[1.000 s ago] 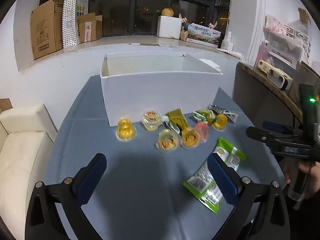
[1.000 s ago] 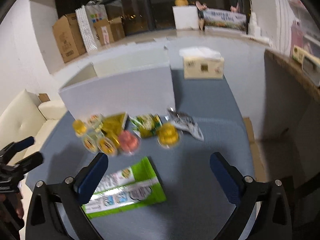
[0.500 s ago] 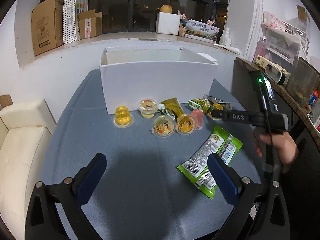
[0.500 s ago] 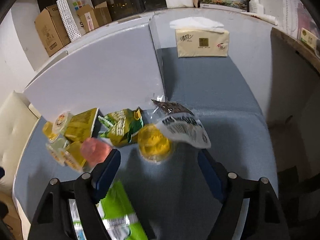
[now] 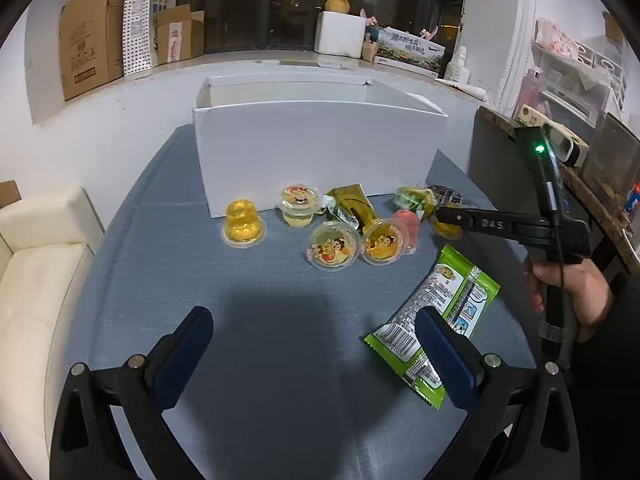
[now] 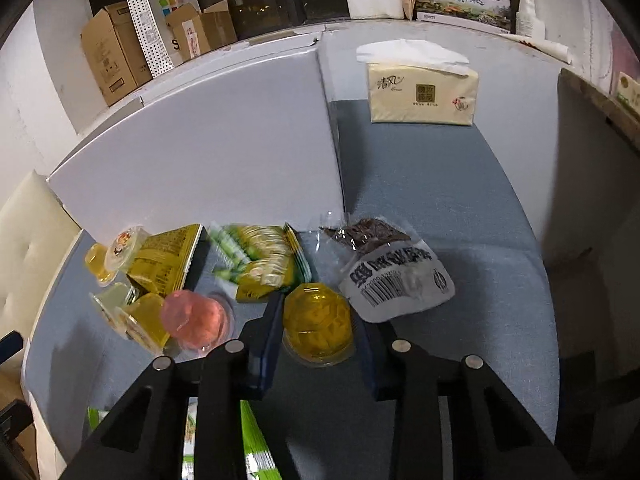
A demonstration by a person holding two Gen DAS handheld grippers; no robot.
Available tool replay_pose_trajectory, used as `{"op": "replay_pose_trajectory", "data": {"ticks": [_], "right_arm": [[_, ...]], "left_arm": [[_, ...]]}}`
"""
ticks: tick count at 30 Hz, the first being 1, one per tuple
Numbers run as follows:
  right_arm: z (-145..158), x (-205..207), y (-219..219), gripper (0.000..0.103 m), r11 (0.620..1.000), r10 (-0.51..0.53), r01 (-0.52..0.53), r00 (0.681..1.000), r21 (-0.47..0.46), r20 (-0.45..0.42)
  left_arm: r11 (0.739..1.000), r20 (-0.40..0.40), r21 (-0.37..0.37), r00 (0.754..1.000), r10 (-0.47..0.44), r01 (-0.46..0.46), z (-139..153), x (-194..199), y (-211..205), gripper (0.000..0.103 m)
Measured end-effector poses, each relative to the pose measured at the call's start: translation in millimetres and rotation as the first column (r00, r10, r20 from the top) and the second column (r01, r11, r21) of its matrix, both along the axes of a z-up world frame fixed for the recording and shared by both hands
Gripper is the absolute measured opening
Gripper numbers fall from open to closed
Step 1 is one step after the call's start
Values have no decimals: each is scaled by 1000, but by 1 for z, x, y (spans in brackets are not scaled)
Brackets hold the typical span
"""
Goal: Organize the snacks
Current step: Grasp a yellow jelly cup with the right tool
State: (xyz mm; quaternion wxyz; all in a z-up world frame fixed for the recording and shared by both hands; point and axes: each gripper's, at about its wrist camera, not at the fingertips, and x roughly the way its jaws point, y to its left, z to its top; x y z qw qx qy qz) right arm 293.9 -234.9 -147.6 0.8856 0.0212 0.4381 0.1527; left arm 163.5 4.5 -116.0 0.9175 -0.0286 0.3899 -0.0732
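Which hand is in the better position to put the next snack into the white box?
Right: the right gripper is shut on the yellow jelly cup near the white box. The left gripper is open, holding nothing.

Upright yellow jelly cup [image 6: 318, 326] between fingers [image 6: 266, 330]

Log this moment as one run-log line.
right gripper: just closed, shut on yellow jelly cup | left gripper: open, holding nothing, above table | white box: behind the snacks

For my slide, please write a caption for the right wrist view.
Right gripper closed on a yellow jelly cup among snacks, in front of the white box.
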Motion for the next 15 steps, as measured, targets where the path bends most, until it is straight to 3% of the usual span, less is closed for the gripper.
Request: {"op": "replay_pose_trajectory", "data": {"ticks": [15], "right_arm": [[45, -98, -18, 36, 997, 8, -16, 994, 79, 105]], "left_arm": [[998, -48, 63, 999, 14, -11, -30, 91, -20, 103]]}}
